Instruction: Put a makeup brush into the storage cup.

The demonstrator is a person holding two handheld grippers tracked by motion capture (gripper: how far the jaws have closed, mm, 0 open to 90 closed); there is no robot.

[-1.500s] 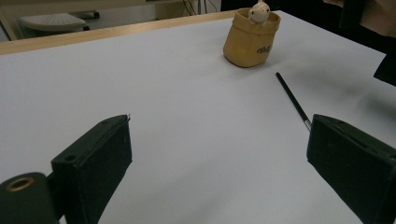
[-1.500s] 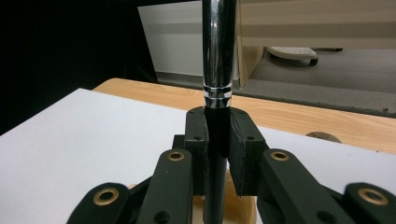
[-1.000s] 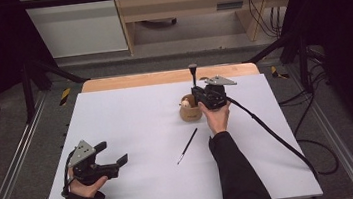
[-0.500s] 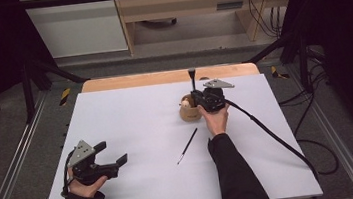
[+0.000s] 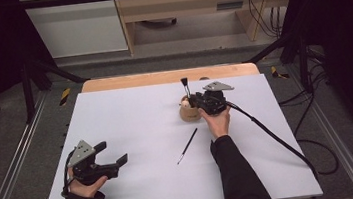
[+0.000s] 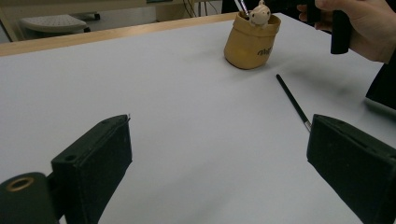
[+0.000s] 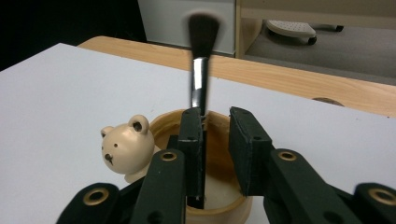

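A tan cup [image 5: 188, 113] with a small bear head [image 7: 127, 148] on its rim stands right of the table's middle. A makeup brush [image 5: 184, 86] stands in it, bristles up. My right gripper [image 5: 198, 105] reaches over the cup's mouth [image 7: 163, 126]. Its jaws have just been opening; the brush handle [image 7: 201, 79] rests by the left jaw with a gap to the other, so my right gripper [image 7: 215, 116] is open. A thin black brush [image 5: 187, 145] lies flat in front of the cup. My left gripper [image 5: 110, 153] stands open at the front left, nothing between its fingers [image 6: 93, 163].
A white mat [image 5: 131, 119] covers the table, and a wooden strip [image 5: 162, 77] shows at its far edge. The right gripper's cable [image 5: 268, 129] trails off to the right. In the left gripper view the cup [image 6: 250, 44], the lying brush [image 6: 292, 100] and the other hand [image 6: 359, 32] sit ahead.
The upright brush has sunk lower into the cup, and the right gripper has come down slightly with it. The left hand has not moved.
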